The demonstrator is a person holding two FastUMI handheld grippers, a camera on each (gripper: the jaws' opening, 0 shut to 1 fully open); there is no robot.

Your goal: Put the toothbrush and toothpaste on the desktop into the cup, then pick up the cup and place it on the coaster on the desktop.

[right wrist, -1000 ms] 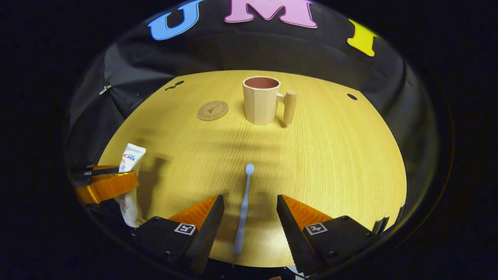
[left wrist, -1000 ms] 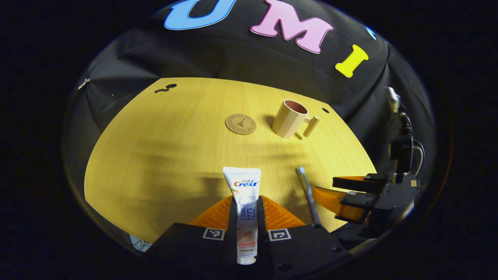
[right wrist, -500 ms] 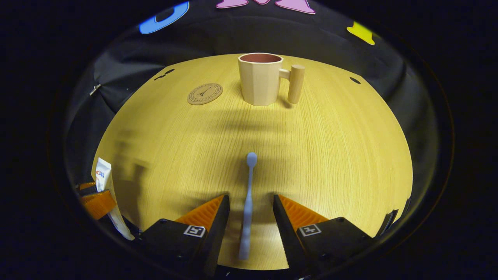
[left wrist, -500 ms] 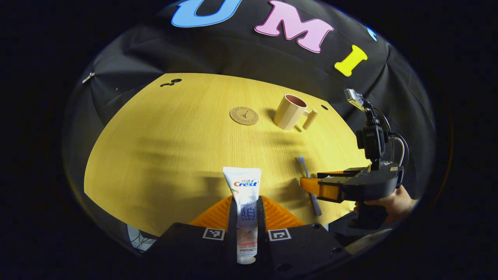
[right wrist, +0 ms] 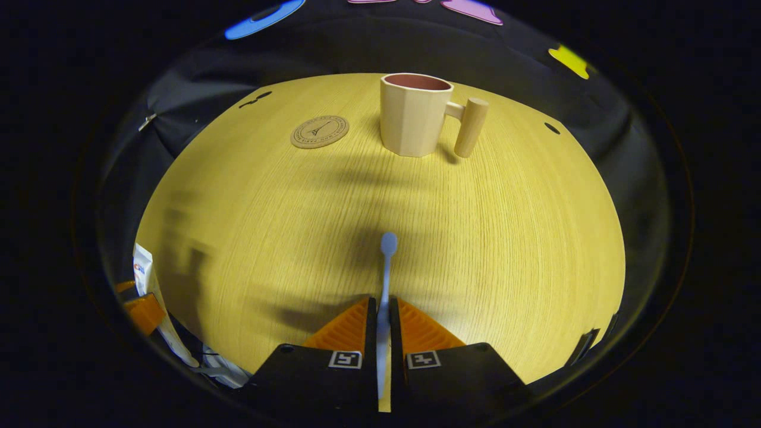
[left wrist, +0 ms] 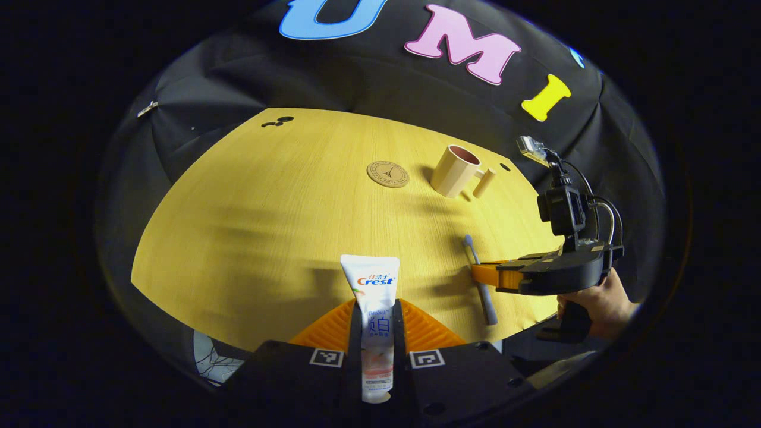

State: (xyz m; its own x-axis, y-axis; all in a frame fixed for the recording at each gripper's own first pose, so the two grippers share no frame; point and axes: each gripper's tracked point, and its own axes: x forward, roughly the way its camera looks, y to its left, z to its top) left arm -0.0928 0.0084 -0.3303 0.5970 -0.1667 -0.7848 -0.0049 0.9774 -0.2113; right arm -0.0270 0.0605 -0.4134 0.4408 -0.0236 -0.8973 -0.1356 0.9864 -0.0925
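My left gripper (left wrist: pixel 377 318) is shut on a white toothpaste tube (left wrist: pixel 374 291), which stands up between its fingers above the near table edge. In the right gripper view my right gripper (right wrist: pixel 382 315) is shut on the handle of a pale blue toothbrush (right wrist: pixel 386 261), whose head points toward the cup. The beige cup (right wrist: pixel 415 119) with a peg handle stands upright at the far side, and a round brown coaster (right wrist: pixel 319 131) lies just left of it. The left gripper view has the cup (left wrist: pixel 455 171), the coaster (left wrist: pixel 387 174), the toothbrush (left wrist: pixel 479 276) and the right gripper (left wrist: pixel 484 274) held by a hand.
The wooden table (right wrist: pixel 511 238) has small dark holes near its far corners (right wrist: pixel 552 128). Black cloth walls stand close behind it. The left gripper with the tube (right wrist: pixel 142 279) is at the table's left edge in the right gripper view.
My right gripper closed its fingers on the toothbrush handle; a second ago they stood wide apart on either side of it. The left gripper kept its hold on the tube and drew back slightly.
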